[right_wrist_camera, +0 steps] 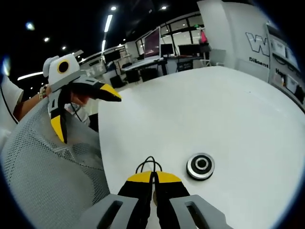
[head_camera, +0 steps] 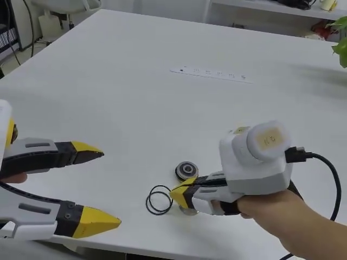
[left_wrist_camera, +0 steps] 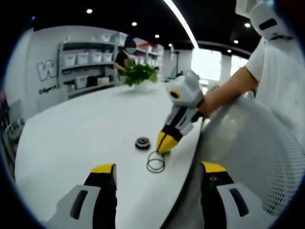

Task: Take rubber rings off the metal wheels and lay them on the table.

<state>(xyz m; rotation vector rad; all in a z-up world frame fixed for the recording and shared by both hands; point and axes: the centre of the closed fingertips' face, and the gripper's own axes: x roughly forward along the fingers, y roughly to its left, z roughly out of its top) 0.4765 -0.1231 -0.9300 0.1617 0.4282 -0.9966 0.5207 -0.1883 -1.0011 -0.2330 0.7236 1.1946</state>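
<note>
Rings [head_camera: 159, 199] lie on counter [head_camera: 135, 81] near metal wheel [head_camera: 187, 170]. Right claw [right_wrist_camera: 153, 175] pressed together at their edge, perhaps nipping one: right gripper view shows the contact, head view less clearly. Left claw [head_camera: 111, 187] spread.

The smooth white table [head_camera: 135, 81] is matt. At lower centre, the small round metal wheel [head_camera: 186, 170] shows a glossy silver hub beside dull thin black rubber rings [head_camera: 159, 200]. The right tool [head_camera: 179, 196], lower right, has matt white plastic housing.
</note>
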